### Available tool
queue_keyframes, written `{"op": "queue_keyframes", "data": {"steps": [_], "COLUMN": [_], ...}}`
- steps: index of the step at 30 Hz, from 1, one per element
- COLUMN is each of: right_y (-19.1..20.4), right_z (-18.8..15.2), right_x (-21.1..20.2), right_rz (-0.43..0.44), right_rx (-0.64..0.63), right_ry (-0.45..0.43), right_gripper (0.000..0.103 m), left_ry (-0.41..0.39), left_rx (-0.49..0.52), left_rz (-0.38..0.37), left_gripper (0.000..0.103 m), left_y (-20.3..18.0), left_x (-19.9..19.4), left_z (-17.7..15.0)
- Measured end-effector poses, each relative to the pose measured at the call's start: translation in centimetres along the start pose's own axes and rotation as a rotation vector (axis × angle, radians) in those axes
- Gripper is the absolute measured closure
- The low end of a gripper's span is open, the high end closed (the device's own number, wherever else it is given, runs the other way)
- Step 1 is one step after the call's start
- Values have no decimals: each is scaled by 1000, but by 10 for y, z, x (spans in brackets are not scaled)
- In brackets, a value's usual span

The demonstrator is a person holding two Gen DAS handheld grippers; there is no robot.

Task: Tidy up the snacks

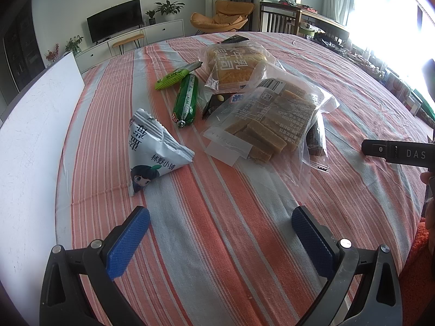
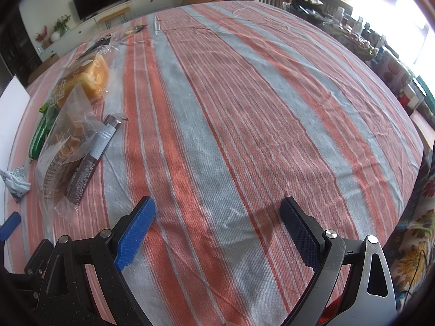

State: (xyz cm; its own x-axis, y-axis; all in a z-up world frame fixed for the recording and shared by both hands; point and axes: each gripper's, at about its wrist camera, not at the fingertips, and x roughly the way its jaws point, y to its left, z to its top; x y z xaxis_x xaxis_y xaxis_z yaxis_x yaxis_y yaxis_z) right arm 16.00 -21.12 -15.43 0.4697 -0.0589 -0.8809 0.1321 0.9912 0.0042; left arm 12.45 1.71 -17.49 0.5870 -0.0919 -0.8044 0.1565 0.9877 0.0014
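Observation:
Snacks lie in a loose heap on the striped tablecloth (image 1: 217,231). A white triangular pouch (image 1: 152,149) is nearest my left gripper (image 1: 220,217), which is open just short of it with nothing between its blue pads. Behind the pouch lie a green sausage (image 1: 186,99), a lime-green stick pack (image 1: 176,75), a clear bag of brown bars (image 1: 272,119), a bread bag (image 1: 233,66) and a dark wrapped bar (image 1: 316,137). My right gripper (image 2: 217,214) is open over bare cloth, right of the bar bag (image 2: 68,141), bread (image 2: 89,78) and dark bar (image 2: 89,160).
A white board (image 1: 35,125) lies along the table's left edge. The right gripper's black body (image 1: 399,152) shows at the right of the left wrist view. Beyond the table are a TV cabinet (image 1: 136,38), an orange chair (image 1: 223,19) and cluttered shelves (image 2: 380,54) on the right.

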Motion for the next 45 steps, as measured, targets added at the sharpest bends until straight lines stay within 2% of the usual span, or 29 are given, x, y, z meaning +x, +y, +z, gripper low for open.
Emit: {"op": "queue_keyframes", "data": {"steps": [40,42,45], "right_y": [0,0,0], "right_z": [0,0,0], "right_x": [0,0,0], "right_rz": [-1,-1,-1], "right_rx": [1,1,1], "right_ry": [-1,-1,-1], "right_gripper": [8,8,8], "left_ry": [1,19,127], "left_rx": [3,2,28], "left_rz": [0,4,-31], "left_gripper": [0,0,1], "left_y": [0,-1,-4], "left_x": [0,-1,-5], "left_z": [0,0,2]}}
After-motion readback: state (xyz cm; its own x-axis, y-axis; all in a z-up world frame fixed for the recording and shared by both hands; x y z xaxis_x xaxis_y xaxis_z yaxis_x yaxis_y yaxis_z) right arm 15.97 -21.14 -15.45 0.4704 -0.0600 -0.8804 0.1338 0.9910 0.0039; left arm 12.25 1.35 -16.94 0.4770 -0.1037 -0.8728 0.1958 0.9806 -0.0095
